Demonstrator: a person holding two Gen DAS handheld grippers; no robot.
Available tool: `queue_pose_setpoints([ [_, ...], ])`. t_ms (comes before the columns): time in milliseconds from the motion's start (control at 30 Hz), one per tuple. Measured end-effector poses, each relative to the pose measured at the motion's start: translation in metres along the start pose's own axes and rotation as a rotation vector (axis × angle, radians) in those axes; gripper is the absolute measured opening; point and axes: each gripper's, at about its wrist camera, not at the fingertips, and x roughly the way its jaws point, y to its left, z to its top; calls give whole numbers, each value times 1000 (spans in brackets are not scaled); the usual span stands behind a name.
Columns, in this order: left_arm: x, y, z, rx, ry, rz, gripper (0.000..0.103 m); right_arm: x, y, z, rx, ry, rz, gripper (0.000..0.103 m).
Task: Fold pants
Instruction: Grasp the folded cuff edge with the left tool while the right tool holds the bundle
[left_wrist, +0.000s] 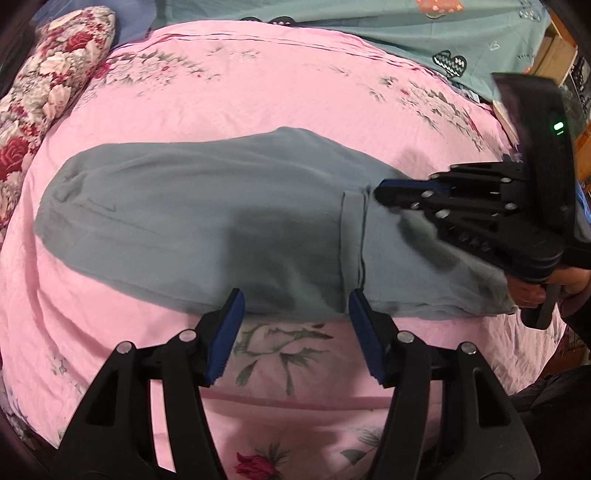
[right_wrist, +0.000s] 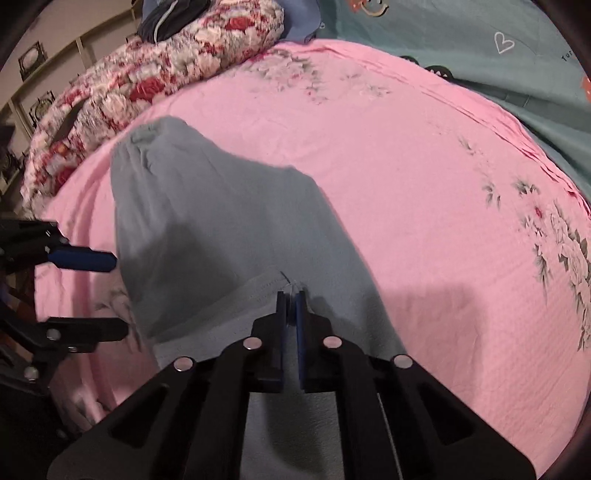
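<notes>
Grey pants (left_wrist: 192, 218) lie lengthwise across the pink floral bedsheet (left_wrist: 258, 96). A hemmed leg end (left_wrist: 352, 236) is folded over them. My left gripper (left_wrist: 295, 300) is open at the pants' near edge, with its blue pads (left_wrist: 231, 332) over the sheet and nothing between them. My right gripper (left_wrist: 380, 192) points at the far corner of that hem. In the right wrist view the right gripper (right_wrist: 290, 297) is shut on the hem corner of the pants (right_wrist: 207, 229). The open left gripper (right_wrist: 112, 295) stands beside their left edge.
A red-and-white floral quilt (left_wrist: 48, 85) is bunched at the far left of the bed. A teal blanket (left_wrist: 369, 29) lies along the far side. A person's hand (left_wrist: 535, 290) holds the right gripper's handle. Wooden shelving (left_wrist: 557, 51) stands at the far right.
</notes>
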Motion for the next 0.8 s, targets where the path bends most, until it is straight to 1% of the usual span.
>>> queue_pose_setpoints([
  [100, -5, 5, -1, -26, -12, 2, 61, -9, 5, 12, 22, -29, 76, 4],
  [167, -8, 9, -2, -36, -17, 2, 61, -4, 7, 17, 28, -22, 102, 4],
  [200, -9, 10, -2, -39, -20, 4, 61, 4, 8, 18, 20, -3, 109, 4],
  [300, -13, 9, 0, -36, -24, -2, 61, 30, 8, 9, 9, 58, 88, 4],
  [333, -15, 5, 2, -22, -30, -8, 62, 34, 6, 6, 14, 53, 95, 4],
  [400, -18, -5, 9, 13, -47, -40, 63, 32, 3, 6, 43, 49, 114, 4],
  [467, -16, -20, 21, 59, -67, -102, 65, 30, 2, 6, 45, 50, 119, 5],
  [500, -12, -25, 24, 72, -69, -111, 66, 30, 2, 5, 41, 49, 93, 4],
  [533, -3, -30, 29, 86, -80, -61, 66, 30, -2, 3, 46, 44, 95, 5],
  [567, 9, -28, 31, 82, -62, -51, 66, 29, -9, 2, 80, 44, 113, 8],
  [600, 21, -23, 31, 57, -18, -70, 66, 27, -16, 1, 117, 44, 130, 14],
  [633, 34, -18, 30, 24, 28, -88, 64, 23, -22, 0, 146, 41, 133, 16],
  [667, 44, -15, 27, 9, 66, -97, 64, 14, -29, 1, 170, 32, 141, 16],
  [700, 45, -20, 22, 56, 43, -74, 64, 4, -35, 1, 194, 16, 148, 16],
  [733, 46, -29, 18, 127, 36, -32, 66, -11, -42, 0, 223, -13, 157, 16],
  [767, 46, -36, 15, 174, 28, 1, 66, -35, -53, -4, 271, -68, 183, 16],
  [800, 46, -41, 13, 198, 18, 22, 66, -50, -61, -8, 306, -103, 200, 17],
])
